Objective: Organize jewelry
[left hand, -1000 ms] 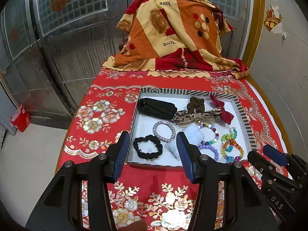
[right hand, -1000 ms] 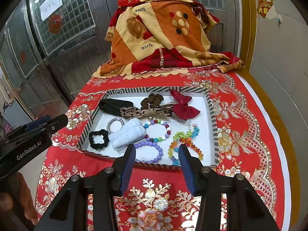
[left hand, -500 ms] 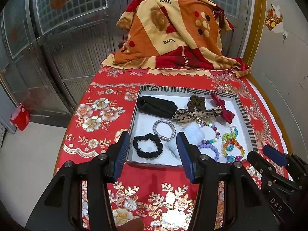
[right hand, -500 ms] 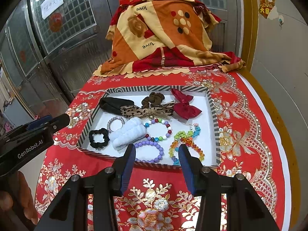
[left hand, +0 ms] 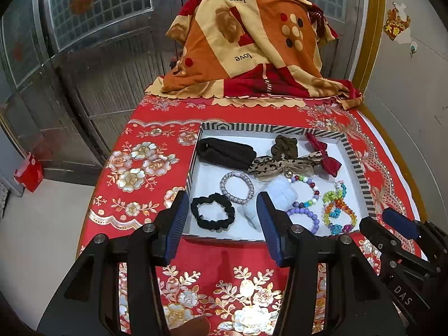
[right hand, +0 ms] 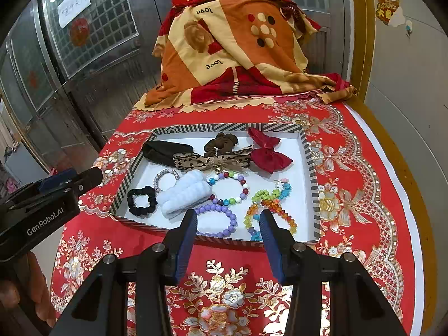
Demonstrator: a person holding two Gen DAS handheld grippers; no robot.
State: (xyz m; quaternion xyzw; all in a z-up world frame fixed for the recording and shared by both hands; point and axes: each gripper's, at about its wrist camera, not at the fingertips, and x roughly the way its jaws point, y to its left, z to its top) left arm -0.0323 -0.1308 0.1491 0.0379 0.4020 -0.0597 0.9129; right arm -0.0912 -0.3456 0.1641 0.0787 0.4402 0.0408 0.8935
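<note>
At frame centre, one striped-rim tray point(right hand: 311, 168) holds four bead bracelets, one silver bracelet point(left hand: 237, 187), two scrunchies, two bows and two fabric bands. Left gripper point(left hand: 221, 218) and right gripper point(right hand: 227, 225) gape wide, empty, at its near edge. Red floral tablecloth point(right hand: 350, 173); folded blanket point(right hand: 238, 53) and metal doors point(right hand: 92, 28) above.

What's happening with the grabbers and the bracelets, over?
Left gripper open, empty, before the tray. Right gripper open, empty, near the purple bead bracelet. Nothing picked up. Path clear, over.
</note>
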